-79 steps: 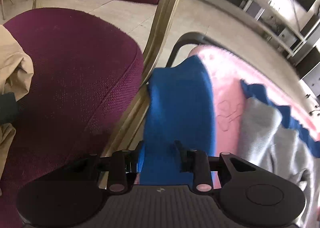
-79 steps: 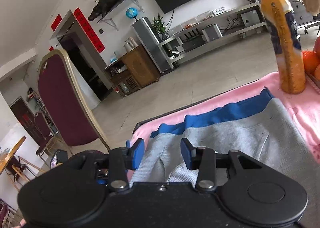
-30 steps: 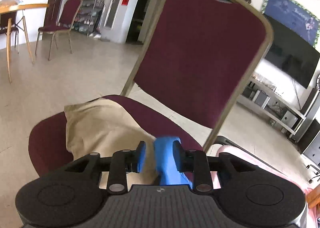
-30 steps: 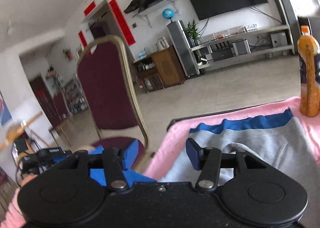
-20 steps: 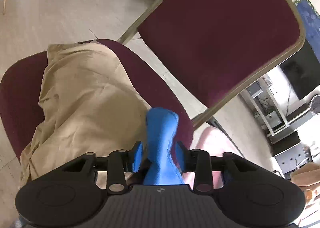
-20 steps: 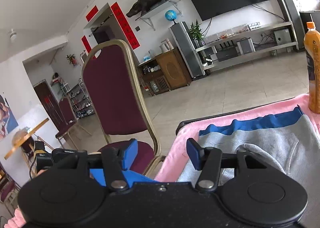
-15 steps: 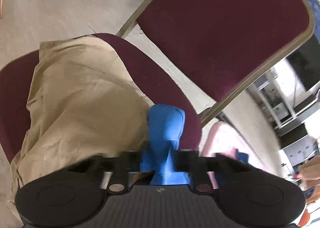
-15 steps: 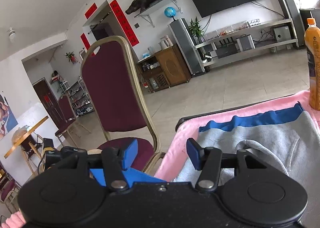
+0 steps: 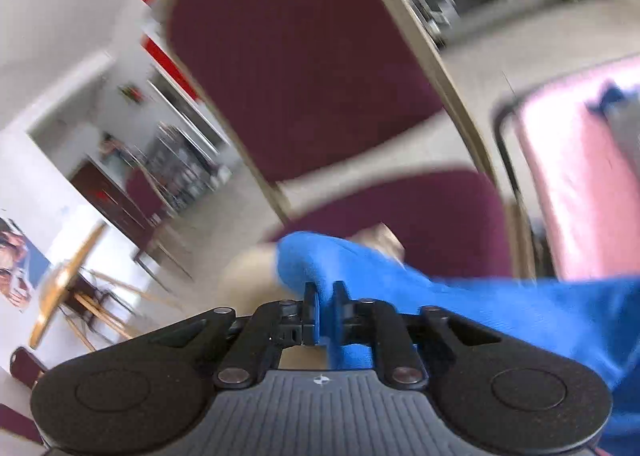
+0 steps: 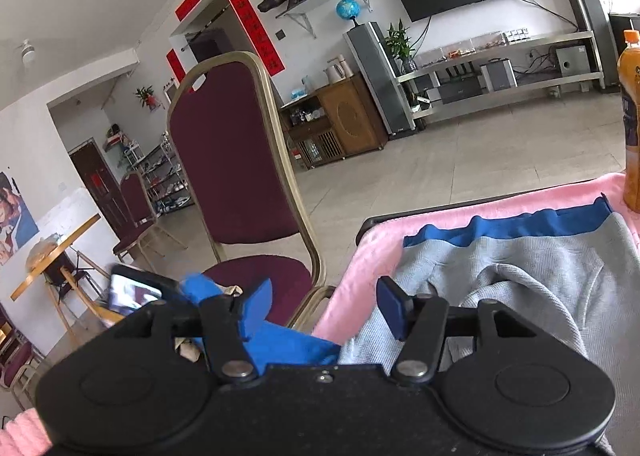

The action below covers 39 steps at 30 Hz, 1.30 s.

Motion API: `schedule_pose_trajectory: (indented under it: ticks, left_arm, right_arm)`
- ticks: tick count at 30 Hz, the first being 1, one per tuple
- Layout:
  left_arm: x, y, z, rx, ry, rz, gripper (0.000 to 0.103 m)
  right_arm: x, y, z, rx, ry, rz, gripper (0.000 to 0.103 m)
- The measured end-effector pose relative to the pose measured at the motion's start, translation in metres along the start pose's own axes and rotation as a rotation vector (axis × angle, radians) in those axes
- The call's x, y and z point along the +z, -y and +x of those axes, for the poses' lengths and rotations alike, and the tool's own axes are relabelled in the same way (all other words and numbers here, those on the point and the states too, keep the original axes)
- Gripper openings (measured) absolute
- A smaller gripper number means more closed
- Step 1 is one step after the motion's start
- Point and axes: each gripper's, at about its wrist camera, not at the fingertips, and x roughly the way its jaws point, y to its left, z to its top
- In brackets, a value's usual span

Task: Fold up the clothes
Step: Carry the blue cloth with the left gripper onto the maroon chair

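Counted two grippers [image 9: 324, 306] [image 10: 326, 306], one blue garment [image 9: 500, 298], one grey garment [image 10: 532, 276], one orange bottle [image 10: 630, 127], perhaps four maroon chairs [image 10: 236, 159], one pink cover [image 10: 460, 211].

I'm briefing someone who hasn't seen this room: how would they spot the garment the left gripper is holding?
Start at the maroon chair with the gold frame, beside the pink-covered table. Over its seat, the left gripper is shut on a bright blue garment that trails toward the table. It is plain vivid blue, unlike the tan cloth beneath it and the grey clothing on the table.
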Motion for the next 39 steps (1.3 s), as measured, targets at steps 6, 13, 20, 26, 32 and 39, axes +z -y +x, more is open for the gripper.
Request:
schedule_pose_trajectory:
  ticks: [6,13,20,26,32,39]
  left_arm:
    - [-0.019,-0.071,-0.013,-0.176,-0.004,-0.374,0.039]
    - [-0.044,-0.168,-0.003,-0.444,-0.073,-0.913,0.038]
    - [-0.045,-0.149,0.028,-0.566,-0.166,-0.964,0.028]
    - [-0.032,-0.129,0.054,-0.51,-0.202,-0.863,0.027]
    - [-0.028,-0.117,0.07,-0.469,-0.229,-0.775,0.021]
    - [-0.018,-0.121,0.045,-0.32,-0.158,-0.613,0.007]
  right_arm:
    - [0.006,0.009,-0.012,-0.003,0.029,0.017,0.062]
    - [0.001,0.013,-0.007,0.027,0.015,0.064,0.062]
    - [-0.002,0.006,0.0,0.037,0.001,0.057,0.062]
    - [-0.004,0.008,0.003,0.016,-0.007,0.052,0.062]
    - [-0.004,0.014,0.003,0.009,-0.01,0.066,0.062]
    - [-0.002,0.017,0.002,-0.009,-0.01,0.09,0.062]
